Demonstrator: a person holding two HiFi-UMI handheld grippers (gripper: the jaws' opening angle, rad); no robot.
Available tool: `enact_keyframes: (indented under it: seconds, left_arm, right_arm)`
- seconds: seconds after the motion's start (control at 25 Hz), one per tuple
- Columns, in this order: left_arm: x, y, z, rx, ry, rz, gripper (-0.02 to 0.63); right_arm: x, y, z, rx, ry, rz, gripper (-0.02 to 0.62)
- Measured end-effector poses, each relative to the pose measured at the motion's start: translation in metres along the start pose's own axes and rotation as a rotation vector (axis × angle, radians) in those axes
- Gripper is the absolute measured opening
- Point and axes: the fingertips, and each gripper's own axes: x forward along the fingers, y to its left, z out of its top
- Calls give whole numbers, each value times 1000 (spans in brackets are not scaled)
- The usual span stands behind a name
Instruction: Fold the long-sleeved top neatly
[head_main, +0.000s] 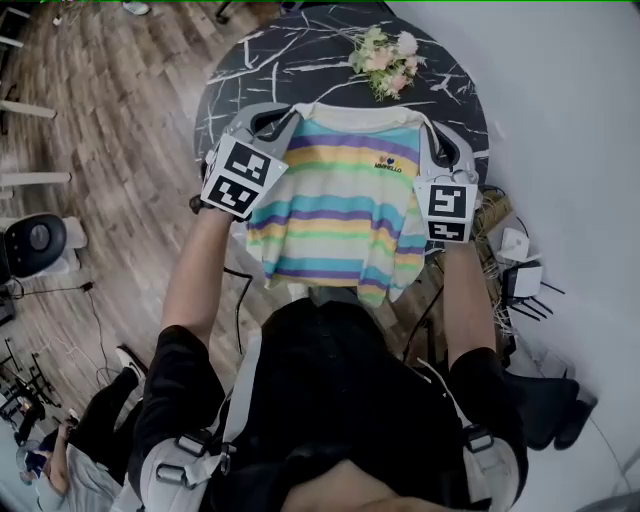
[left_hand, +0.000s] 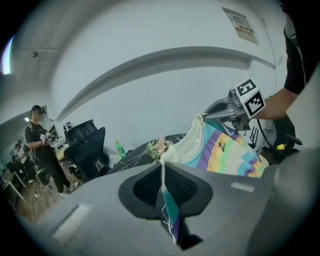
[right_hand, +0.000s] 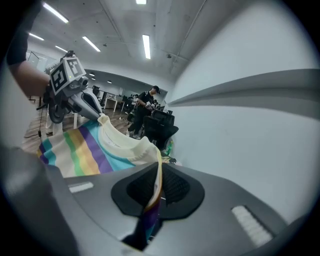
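Note:
The pastel striped top (head_main: 345, 200) hangs spread in the air between both grippers, front side facing up, above the near edge of the dark round table (head_main: 260, 70). My left gripper (head_main: 288, 118) is shut on the top's left shoulder by the cream collar. My right gripper (head_main: 426, 128) is shut on the right shoulder. In the left gripper view the fabric edge runs through the closed left gripper (left_hand: 164, 167), with the top (left_hand: 225, 150) and right gripper (left_hand: 235, 107) beyond. The right gripper view shows cloth pinched in the right gripper (right_hand: 159, 170), the top (right_hand: 85, 150) stretching to the left gripper (right_hand: 75, 100).
A bunch of flowers (head_main: 388, 60) lies at the table's far side, near a white wall. White devices and cables (head_main: 520, 275) sit on the floor at the right. A black office chair (left_hand: 87, 145), a green bottle (left_hand: 120, 148) and a standing person (left_hand: 42, 145) are beyond the table.

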Motion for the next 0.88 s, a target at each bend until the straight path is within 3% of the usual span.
enact_keyframes:
  seconds: [0.28,0.76,0.88]
  left_arm:
    - [67,22,-33,-14,73,2,25]
    - [141,35,-71,-33,162,13,36]
    - [147,36,-80,-58,179,17,109]
  right_arm:
    - [67,-4,-39,-5,54,29,12]
    - [123,-6,-94,-4,166,67,17]
    - [130,0,-106,20,203,125,139]
